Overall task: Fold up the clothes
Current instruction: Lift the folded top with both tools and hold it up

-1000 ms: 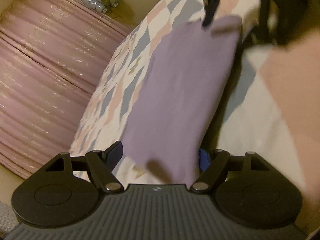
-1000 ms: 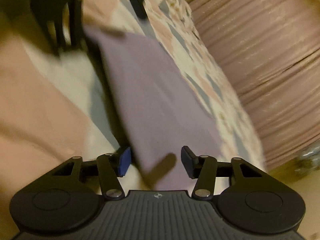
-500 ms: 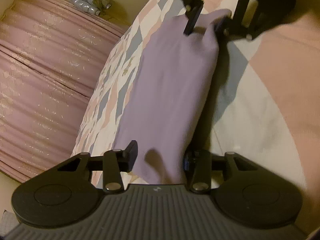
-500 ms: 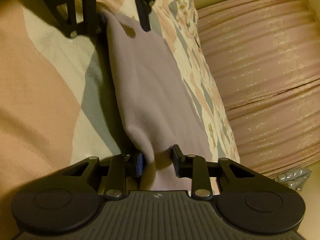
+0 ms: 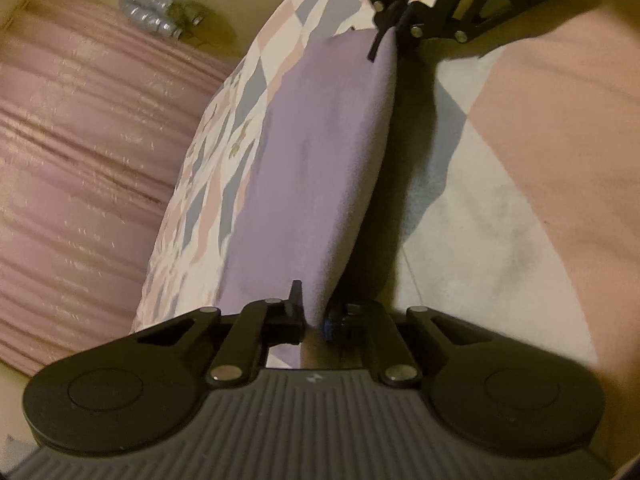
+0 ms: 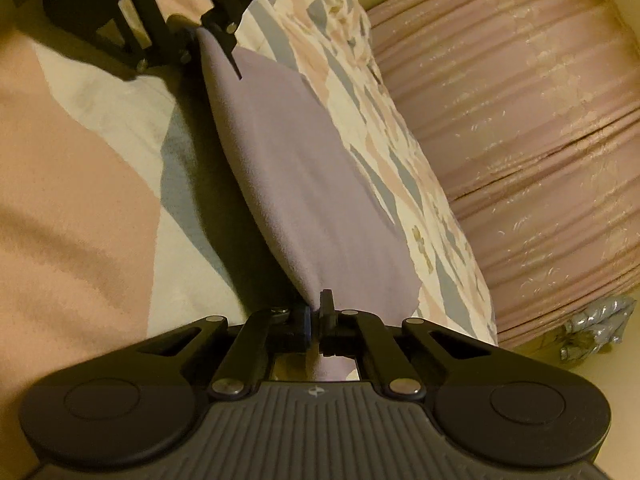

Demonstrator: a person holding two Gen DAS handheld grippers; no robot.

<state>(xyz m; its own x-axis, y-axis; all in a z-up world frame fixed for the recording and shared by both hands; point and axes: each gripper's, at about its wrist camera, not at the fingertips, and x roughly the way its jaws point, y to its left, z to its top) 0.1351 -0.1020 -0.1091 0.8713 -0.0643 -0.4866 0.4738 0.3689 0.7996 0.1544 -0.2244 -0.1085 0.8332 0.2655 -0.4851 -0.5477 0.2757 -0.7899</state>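
Lilac garment (image 5: 320, 168), pinched by both hand-held grippers

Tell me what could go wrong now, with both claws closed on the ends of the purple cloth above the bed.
1. The left claw and the right claw each pinch only a narrow corner of the purple garment, so an end may slip out if they pull apart.
2. The garment hangs close to the edge of the patterned bedspread; set down there, part could slide off toward the pink curtain.
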